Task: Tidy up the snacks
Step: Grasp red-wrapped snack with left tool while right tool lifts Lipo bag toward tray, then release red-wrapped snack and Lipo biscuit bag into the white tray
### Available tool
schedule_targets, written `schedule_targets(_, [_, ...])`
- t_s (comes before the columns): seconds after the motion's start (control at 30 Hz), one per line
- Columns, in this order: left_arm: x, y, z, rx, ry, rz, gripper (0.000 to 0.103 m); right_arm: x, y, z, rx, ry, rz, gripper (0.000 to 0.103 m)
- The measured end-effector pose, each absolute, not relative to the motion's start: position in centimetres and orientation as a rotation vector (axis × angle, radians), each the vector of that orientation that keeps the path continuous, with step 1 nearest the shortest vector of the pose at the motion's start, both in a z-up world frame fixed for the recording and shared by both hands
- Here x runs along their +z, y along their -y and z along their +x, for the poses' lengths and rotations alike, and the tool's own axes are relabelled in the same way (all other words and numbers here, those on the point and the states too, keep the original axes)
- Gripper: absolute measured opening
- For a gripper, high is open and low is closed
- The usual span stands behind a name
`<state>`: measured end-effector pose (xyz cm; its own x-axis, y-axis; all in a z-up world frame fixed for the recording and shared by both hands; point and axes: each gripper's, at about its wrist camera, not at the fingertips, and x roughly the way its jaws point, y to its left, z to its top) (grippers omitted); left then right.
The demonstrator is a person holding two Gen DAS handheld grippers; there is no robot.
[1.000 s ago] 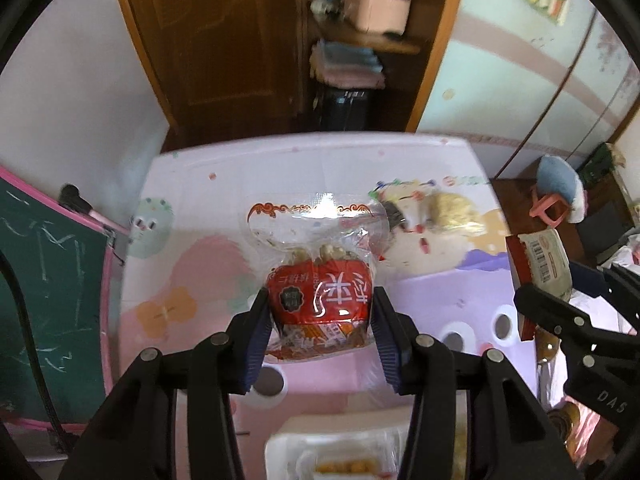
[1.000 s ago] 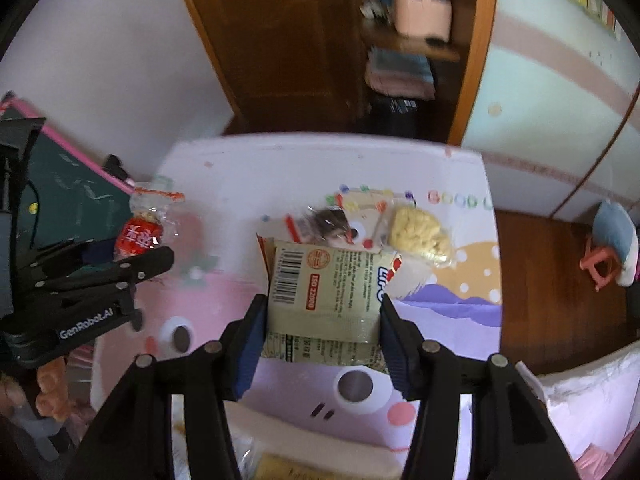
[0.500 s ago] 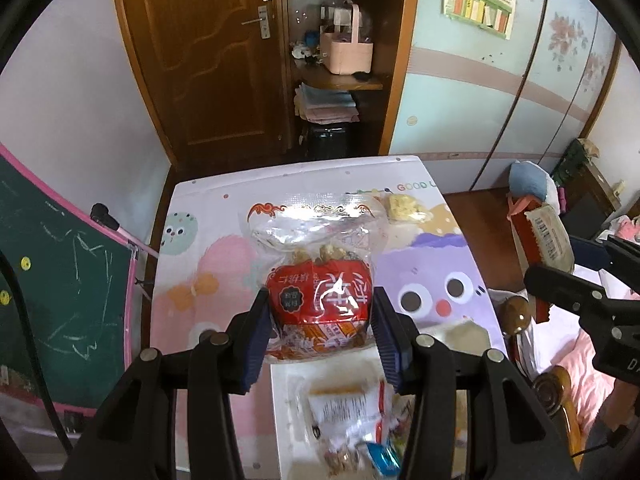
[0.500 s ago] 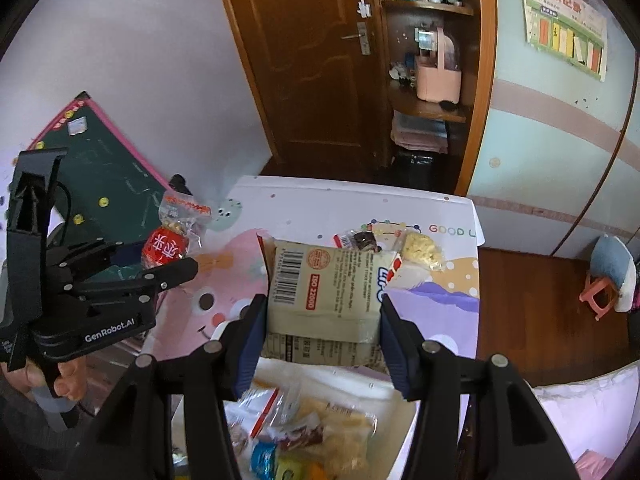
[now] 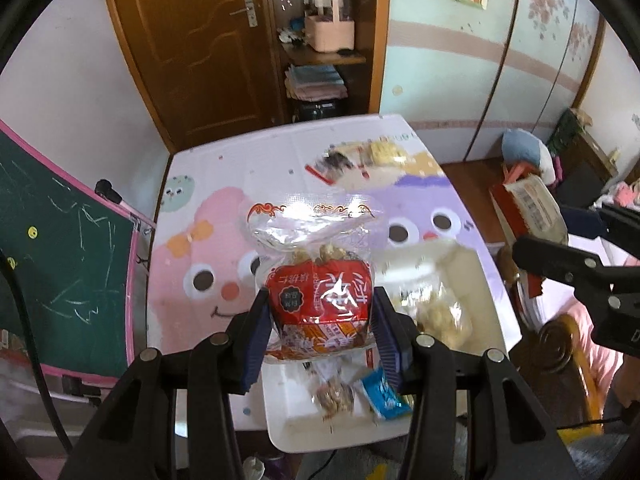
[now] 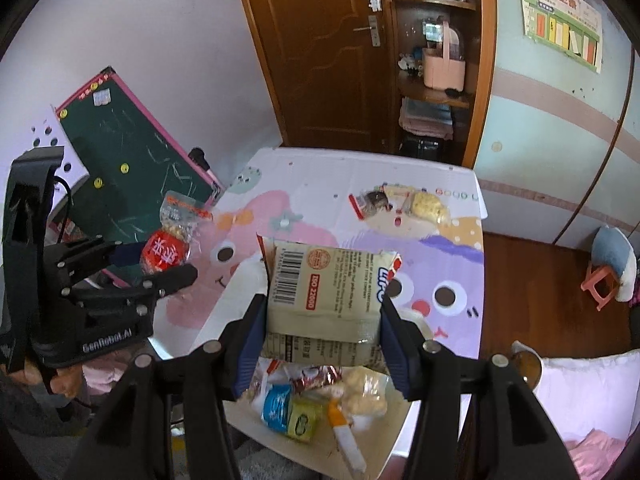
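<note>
- Our left tool (image 5: 320, 320) grips a red-and-clear snack bag (image 5: 318, 276) between its pads.
- Our right tool (image 6: 323, 332) clamps a beige snack packet (image 6: 326, 292).
- Beneath both tools, a white tray (image 5: 296, 428) of snacks sits on the tabletop (image 5: 240, 168).

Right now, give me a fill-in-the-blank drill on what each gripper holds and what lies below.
1. The left gripper is shut on a clear bag with a ____ label.
2. The right gripper clamps a beige packet printed with a black ____.
3. Under both sits a ____ tray of snacks.

Missing: red; barcode; white
</note>
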<state>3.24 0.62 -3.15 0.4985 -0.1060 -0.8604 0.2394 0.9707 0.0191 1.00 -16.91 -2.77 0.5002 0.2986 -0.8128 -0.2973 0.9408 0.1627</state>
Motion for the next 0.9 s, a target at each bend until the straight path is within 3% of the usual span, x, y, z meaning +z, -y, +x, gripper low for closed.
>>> schedule_targets(0.9, [-8.5, 0.1, 0.7, -0.234, -1.135, 0.163, 0.047, -7.3, 15.4, -0.7, 0.295, -1.095, -0.046, 0.055])
